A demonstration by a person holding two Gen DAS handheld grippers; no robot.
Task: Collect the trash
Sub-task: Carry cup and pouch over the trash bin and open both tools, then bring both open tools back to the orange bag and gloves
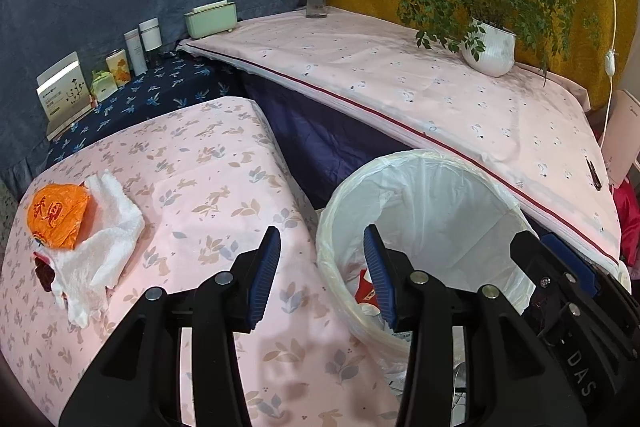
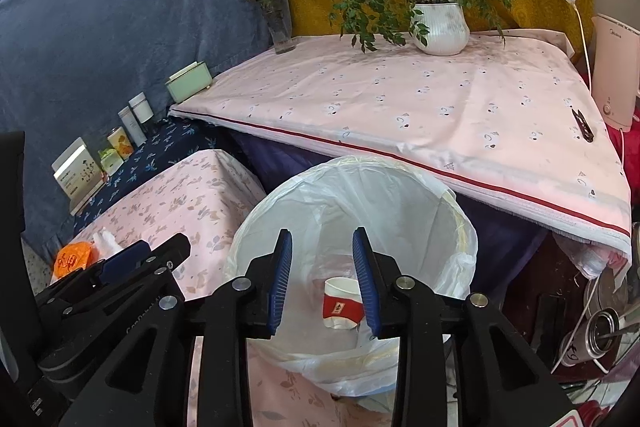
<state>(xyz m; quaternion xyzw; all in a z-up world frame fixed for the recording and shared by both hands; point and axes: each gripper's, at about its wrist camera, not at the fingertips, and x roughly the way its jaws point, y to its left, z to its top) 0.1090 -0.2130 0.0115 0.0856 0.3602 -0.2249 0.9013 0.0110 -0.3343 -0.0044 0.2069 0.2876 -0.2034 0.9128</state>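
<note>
At the bottom middle of the right view, I am holding my right gripper point(image 2: 322, 281) open and empty over the bin point(image 2: 460, 227), because the paper cup point(image 2: 340, 303) is lying inside.

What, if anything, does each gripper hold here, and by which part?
Nothing is held. The left gripper and right gripper both stand open and empty above the bin; the paper cup lies inside it.
</note>
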